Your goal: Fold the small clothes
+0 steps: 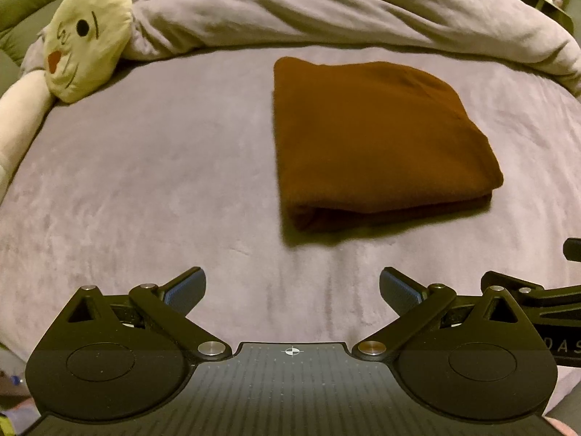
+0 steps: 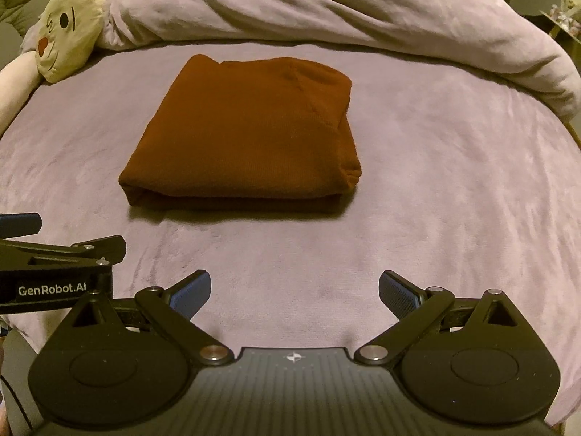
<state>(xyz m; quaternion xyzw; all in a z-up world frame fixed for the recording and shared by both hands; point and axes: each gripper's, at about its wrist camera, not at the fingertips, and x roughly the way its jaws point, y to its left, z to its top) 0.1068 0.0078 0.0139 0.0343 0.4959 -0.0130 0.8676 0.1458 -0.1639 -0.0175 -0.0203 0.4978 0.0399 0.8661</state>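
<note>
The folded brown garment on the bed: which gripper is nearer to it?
Neither clearly. The brown garment lies ahead and right of the left gripper, ahead and left of the right gripper. Both jaws are open, apart from it.

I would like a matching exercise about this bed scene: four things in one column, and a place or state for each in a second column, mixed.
Things:
1. brown garment
2. plush toy
3. rumpled blanket
4. left hand-held gripper

Places or states:
A. open, holding nothing
B. bunched along the far side of the bed
C. folded, lying flat in the middle
D. at the far left corner

Pairs: 1-C, 2-D, 3-B, 4-A
</note>
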